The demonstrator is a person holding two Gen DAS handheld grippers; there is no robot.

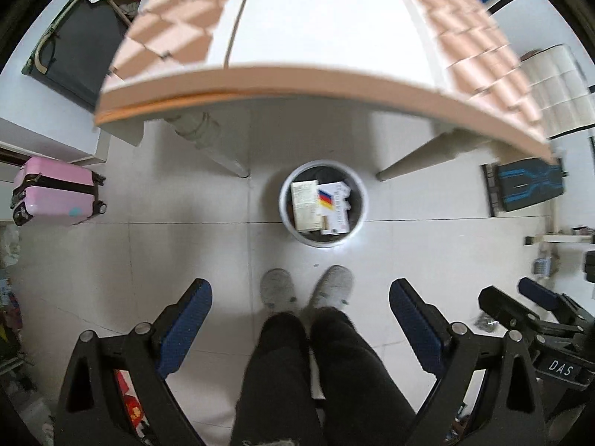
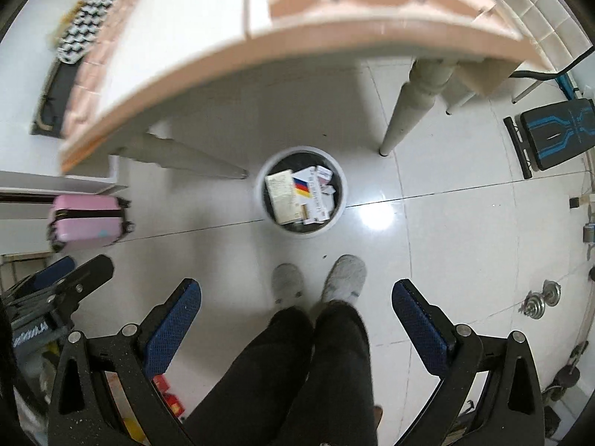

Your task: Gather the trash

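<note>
Round white waste bin (image 1: 323,202) (image 2: 302,190), dark-lined, stood on the pale glossy tiled floor (image 1: 186,260) (image 2: 446,241) just past the near edge of the table (image 1: 297,81) (image 2: 260,55), between two of its cream turned legs (image 1: 212,145) (image 2: 412,104). Contents: flat cardboard packets, one beige box (image 1: 305,206) (image 2: 283,195) and one white carton (image 1: 334,204) (image 2: 312,193) bearing a black-red-yellow stripe, lying side by side and touching, with smaller scraps beyond in the right view. Bare tile lay open all round the bin; the person's grey slippers (image 1: 308,288) (image 2: 319,277) and dark trouser legs stood near its front. Table: thick slab edge, peach-and-white chequered top. Left gripper (image 1: 300,319): black frame, blue textured pads, jaws spread wide, nothing between them. Right gripper (image 2: 296,319): same build, likewise spread and empty. Periphery: pink hard-shell suitcase (image 1: 55,189) (image 2: 87,223) well apart at left; black-and-blue padded bench (image 1: 528,189) (image 2: 554,133) at right; metal dumbbell plates (image 2: 539,303) on the floor.
</note>
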